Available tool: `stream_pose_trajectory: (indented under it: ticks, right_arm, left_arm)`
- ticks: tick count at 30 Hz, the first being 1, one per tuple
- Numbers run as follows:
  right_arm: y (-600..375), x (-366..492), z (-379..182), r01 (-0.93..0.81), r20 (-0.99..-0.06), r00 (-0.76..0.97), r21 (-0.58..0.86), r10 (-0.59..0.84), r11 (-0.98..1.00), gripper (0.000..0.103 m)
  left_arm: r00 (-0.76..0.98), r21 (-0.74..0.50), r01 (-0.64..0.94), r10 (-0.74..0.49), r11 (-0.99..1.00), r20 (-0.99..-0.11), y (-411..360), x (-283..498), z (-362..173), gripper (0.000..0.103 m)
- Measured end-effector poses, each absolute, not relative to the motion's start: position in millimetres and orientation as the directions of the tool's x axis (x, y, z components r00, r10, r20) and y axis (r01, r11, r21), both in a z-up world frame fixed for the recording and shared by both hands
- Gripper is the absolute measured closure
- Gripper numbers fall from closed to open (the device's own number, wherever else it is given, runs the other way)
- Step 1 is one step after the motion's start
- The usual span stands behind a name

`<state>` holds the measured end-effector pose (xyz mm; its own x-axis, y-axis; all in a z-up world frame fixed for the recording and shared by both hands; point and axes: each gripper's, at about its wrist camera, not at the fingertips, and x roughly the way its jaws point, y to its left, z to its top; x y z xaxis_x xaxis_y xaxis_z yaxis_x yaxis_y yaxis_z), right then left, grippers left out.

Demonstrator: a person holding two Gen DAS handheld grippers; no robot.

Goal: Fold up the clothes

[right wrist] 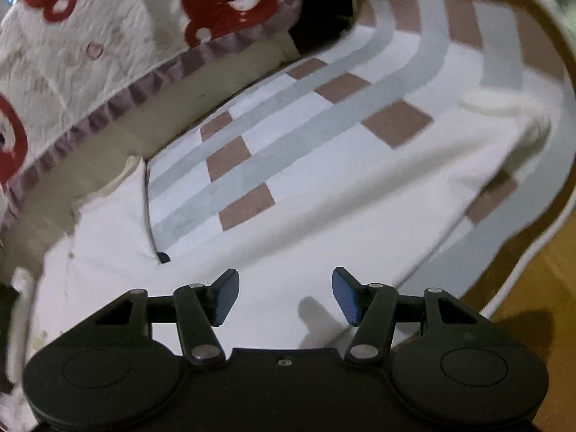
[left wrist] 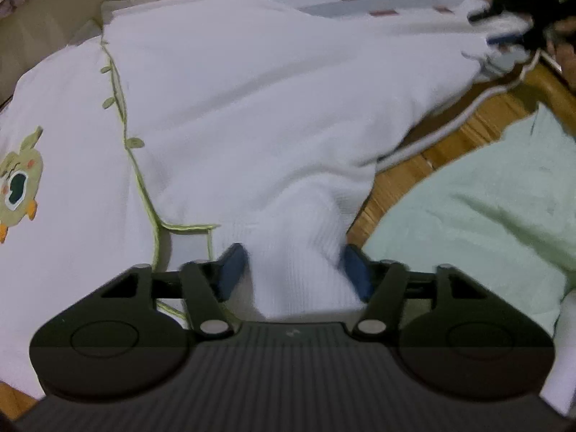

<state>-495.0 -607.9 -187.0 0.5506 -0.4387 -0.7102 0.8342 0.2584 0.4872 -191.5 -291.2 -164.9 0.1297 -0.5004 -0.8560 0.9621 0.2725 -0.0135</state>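
Observation:
A white garment (left wrist: 252, 100) with green piping and an embroidered cartoon patch (left wrist: 19, 183) lies spread over a checked cloth. One ribbed white fold of it (left wrist: 298, 270) runs toward me and fills the gap of my left gripper (left wrist: 294, 271). The blue pads (left wrist: 234, 270) stand wide apart on either side of that fold, so the gripper is open. In the right wrist view the same white garment (right wrist: 324, 194) covers the checked cloth (right wrist: 252, 133). My right gripper (right wrist: 285, 295) hovers open just above it, with nothing between its pads.
A mint-green cloth (left wrist: 486, 208) lies at the right on a woven wooden surface (left wrist: 399, 176). A quilt with red prints and a purple frill (right wrist: 108, 54) lies beyond the checked cloth. A dark blurred shape (left wrist: 522, 18) sits at the garment's far end.

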Motion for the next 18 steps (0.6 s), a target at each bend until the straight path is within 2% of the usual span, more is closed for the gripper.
stream_pose_trajectory:
  ticks: [1,5,9,11,12,14,16,18]
  right_arm:
    - [-609,-499,-191,0.830,-0.709,0.556,0.501,-0.434,0.244,0.040]
    - [-610,-515,-199,0.832,-0.700,0.549,0.513,-0.457,0.213,0.040]
    - [-619,-534,-196,0.848,-0.676,0.513,0.493,-0.529,0.194,0.040]
    - [-627,-543,-196,0.860,-0.669,0.490,0.475,-0.559,0.185,0.040]
    - [-631,-546,-199,0.862,-0.667,0.482,0.476,-0.569,0.173,0.040]
    - [-640,-552,-203,0.866,-0.662,0.466,0.478,-0.587,0.148,0.040]
    - [-649,-558,-208,0.869,-0.658,0.449,0.480,-0.604,0.123,0.039]
    - [-657,-564,-213,0.871,-0.654,0.432,0.482,-0.621,0.099,0.035]
  left_arm:
    - [0.118,-0.036,0.957,-0.502,0.287,-0.857,-288,-188,-163,0.094]
    - [0.052,-0.129,0.938,-0.498,0.321,-0.865,-272,-180,-156,0.098]
    - [0.081,-0.038,0.969,-0.460,0.243,-0.884,-277,-195,-157,0.098]
    - [0.071,-0.020,0.980,-0.446,0.196,-0.892,-285,-202,-155,0.088]
    - [0.032,-0.052,0.985,-0.464,0.167,-0.886,-286,-203,-147,0.085]
    - [-0.059,-0.143,0.982,-0.515,0.124,-0.855,-284,-201,-130,0.064]
    - [-0.116,-0.254,0.954,-0.588,0.157,-0.801,-286,-187,-119,0.058]
    - [-0.135,-0.341,0.916,-0.642,0.209,-0.755,-292,-170,-112,0.057]
